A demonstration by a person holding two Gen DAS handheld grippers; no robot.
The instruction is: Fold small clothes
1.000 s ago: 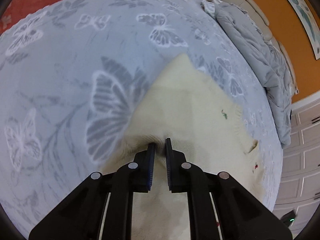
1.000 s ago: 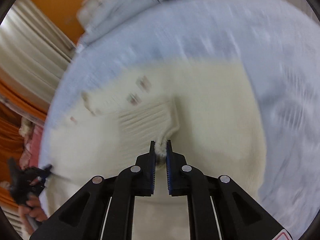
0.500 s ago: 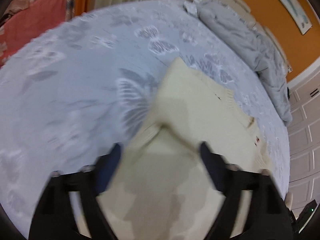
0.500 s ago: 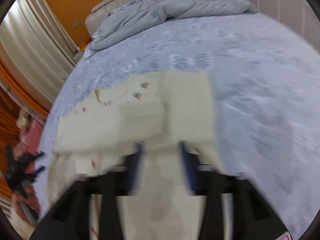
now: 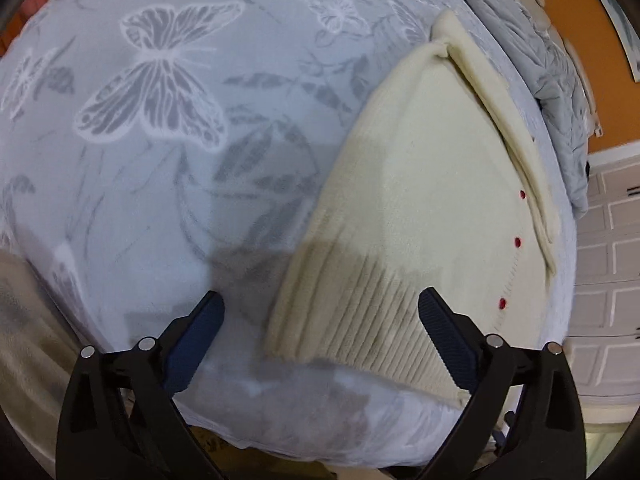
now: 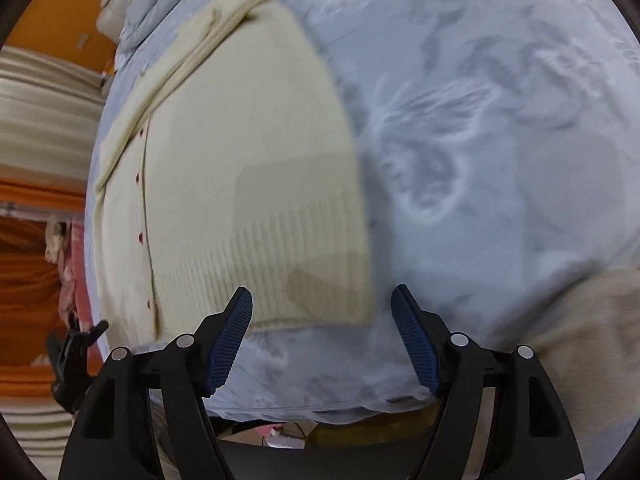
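Observation:
A cream knitted cardigan [image 5: 432, 184] with small red buttons lies flat on the pale blue butterfly-print bedspread [image 5: 152, 128], its ribbed hem nearest me. My left gripper [image 5: 320, 304] hovers above the hem's left corner, its jaws still opening and nothing pinched between them. In the right wrist view the same cardigan [image 6: 240, 152] fills the left half, sleeves folded along its far side. My right gripper [image 6: 322, 300] hangs over the hem's right corner, jaws still opening, pads clear of the cloth.
A rumpled grey duvet [image 5: 560, 92] lies at the far end of the bed by an orange wall. White panelled doors [image 5: 608, 264] stand to the right. The bed's near edge [image 5: 320, 440] runs just under both grippers. Beige cloth [image 6: 592, 336] sits at the right.
Both grippers let go of the cream cardigan and opened wide. They drew back toward the near edge of the bed, and the cardigan now lies spread flat with its hem toward me.

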